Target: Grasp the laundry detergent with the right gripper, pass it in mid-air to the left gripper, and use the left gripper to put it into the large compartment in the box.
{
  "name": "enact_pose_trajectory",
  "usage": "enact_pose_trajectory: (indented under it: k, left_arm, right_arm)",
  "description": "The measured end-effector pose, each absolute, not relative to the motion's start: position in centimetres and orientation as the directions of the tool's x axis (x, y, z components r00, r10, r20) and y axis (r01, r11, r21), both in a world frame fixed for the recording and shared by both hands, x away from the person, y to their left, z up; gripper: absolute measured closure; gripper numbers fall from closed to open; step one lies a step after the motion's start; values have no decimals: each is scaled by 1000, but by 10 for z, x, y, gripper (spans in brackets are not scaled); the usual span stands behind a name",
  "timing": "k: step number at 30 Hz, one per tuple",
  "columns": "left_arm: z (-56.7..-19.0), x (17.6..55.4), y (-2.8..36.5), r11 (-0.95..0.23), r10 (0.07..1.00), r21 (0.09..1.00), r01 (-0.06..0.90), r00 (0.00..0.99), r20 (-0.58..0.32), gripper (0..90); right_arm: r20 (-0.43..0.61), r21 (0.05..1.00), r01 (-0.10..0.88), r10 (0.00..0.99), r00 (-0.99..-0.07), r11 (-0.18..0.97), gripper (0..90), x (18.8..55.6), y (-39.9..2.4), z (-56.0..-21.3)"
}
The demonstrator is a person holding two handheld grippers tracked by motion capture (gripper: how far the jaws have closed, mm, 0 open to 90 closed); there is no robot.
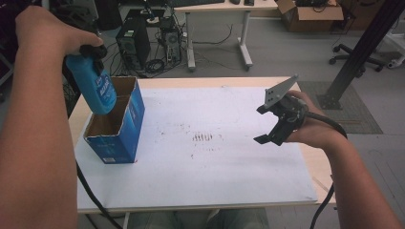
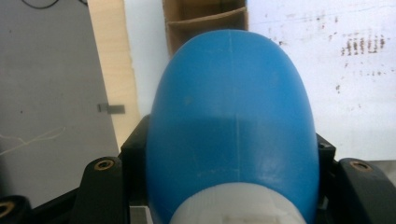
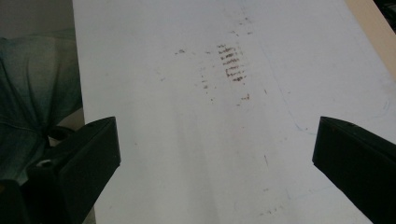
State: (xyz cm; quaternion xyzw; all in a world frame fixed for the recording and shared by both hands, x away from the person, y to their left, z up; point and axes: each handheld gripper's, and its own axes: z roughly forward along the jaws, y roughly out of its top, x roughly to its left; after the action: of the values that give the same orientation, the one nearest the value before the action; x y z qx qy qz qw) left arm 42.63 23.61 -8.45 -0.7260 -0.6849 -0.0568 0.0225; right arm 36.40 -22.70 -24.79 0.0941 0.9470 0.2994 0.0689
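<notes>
Blue plastic bottle (image 1: 94, 84), inverted, its base dipping into the open top of the blue carton (image 1: 125, 125) at the bench's (image 1: 215, 191) left edge. The left gripper (image 1: 93, 51) has its jaws pinching the bottle at the shoulder beside the white cap (image 2: 236, 205); this narrow, stiff part likely gives the surest hold, the smooth, probably light body being slippery. The bottle label's white lettering is illegible. The right gripper (image 1: 271, 125), well right of the carton, has jaws spread, holding nothing.
</notes>
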Motion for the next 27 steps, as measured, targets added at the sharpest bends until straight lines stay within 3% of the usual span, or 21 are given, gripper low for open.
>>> enact_pose_trajectory:
  k: [11, 27]
  left_arm:
    - [-105, 432, 239, -64, 993, 28, 998, 61, 100, 388]
    - [-143, 437, 248, -59, 993, -10, 998, 60, 97, 388]
  right_arm:
    - [-60, 516, 156, 217, -974, 842, 7, 367, -226, -243]
    - [-76, 494, 146, 210, -975, 857, 12, 365, -221, -233]
